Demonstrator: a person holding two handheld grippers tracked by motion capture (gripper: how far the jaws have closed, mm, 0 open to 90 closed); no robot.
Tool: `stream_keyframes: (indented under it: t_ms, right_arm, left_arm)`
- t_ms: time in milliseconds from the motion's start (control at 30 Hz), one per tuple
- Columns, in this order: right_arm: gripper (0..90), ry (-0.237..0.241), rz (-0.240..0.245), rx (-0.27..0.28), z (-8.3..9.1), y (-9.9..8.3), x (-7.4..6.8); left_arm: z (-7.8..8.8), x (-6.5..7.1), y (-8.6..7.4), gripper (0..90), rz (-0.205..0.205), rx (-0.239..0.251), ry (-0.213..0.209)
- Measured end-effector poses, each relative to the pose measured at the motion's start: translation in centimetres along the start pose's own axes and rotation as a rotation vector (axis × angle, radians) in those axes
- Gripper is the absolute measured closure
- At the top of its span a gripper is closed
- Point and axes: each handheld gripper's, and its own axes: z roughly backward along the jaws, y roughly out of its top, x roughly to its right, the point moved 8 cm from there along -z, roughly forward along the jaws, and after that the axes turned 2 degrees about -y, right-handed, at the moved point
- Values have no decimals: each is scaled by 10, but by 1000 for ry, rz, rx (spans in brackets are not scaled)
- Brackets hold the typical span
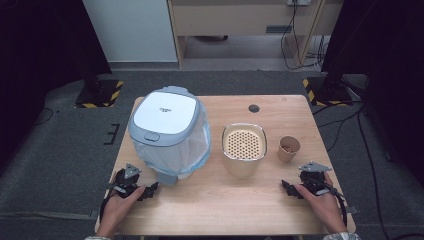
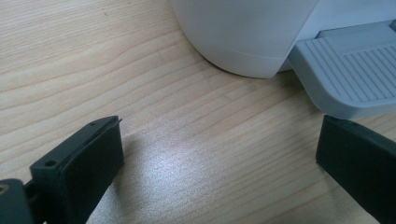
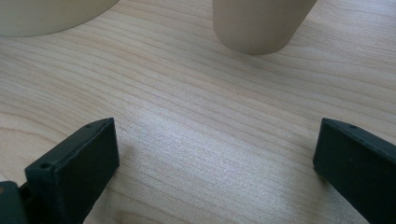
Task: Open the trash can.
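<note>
A white pedal bin (image 1: 167, 132) with a shut grey-rimmed lid and a clear liner stands on the left half of the wooden table (image 1: 220, 200). Its grey foot pedal (image 2: 352, 77) lies just ahead of my left gripper (image 2: 219, 168), which rests open on the table with bare wood between its jaws. A beige container with a perforated top (image 1: 243, 147) sits mid-table, and a small brown cup (image 1: 288, 148) stands to its right. My right gripper (image 3: 217, 168) is open near the table's front right, with the cup's base (image 3: 259, 23) ahead of it. In the high view, hands hold the left gripper (image 1: 142, 191) and the right gripper (image 1: 291, 189).
A round cable hole (image 1: 254, 108) sits in the table's back middle. Beyond the table are grey carpet, two stand bases with yellow-black tape (image 1: 100, 93), and a wooden cabinet with cables at the back.
</note>
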Motion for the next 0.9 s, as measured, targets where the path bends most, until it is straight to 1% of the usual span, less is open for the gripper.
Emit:
stream_keyframes:
  t_ms: [67,167,267,333,367,433,500,533,567,600,667,733,767,800,867,900]
  right_arm:
    - [5,0,0,0,0,0,0]
    - [6,0,2,0,0,0,0]
    - [6,1,2,0,0,0,0]
    - [6,0,4,1,0,0,0]
    - [6,0,2,0,0,0,0]
    - [5,1,3,0,0,0,0]
    - [5,2,6,1,0,0,0]
    - [5,4,7,1,0,0,0]
    - [5,4,7,1,0,0,0]
    - [6,6,8,1,1,0,0]
    - [6,6,6,0,1,-1,0]
    - [5,6,7,1,1,-1,0]
    - [5,6,7,1,1,-1,0]
    - [5,6,7,1,1,-1,0]
    - [5,5,3,-1,1,-1,0]
    - [5,5,3,-1,1,-1,0]
  left_arm:
    - [0,0,0,15,-2,2,0]
    - [3,1,0,58,-16,9,-13]
    - [4,1,1,112,-20,15,-11]
    - [6,0,1,128,-29,14,-5]
    - [7,0,1,138,-25,18,-7]
    - [14,2,4,166,-7,43,-19]
    - [16,4,5,191,-4,52,-24]
    - [21,8,8,192,-2,65,-36]
    - [21,8,8,192,-2,65,-36]
    - [25,11,10,205,5,79,-49]
    - [27,12,11,221,6,83,-56]
    - [30,16,13,234,-1,96,-82]
    - [30,16,13,246,-1,96,-82]
    - [32,19,16,253,1,109,-88]
    - [34,20,18,291,-15,115,-82]
    - [34,20,18,308,-15,115,-82]
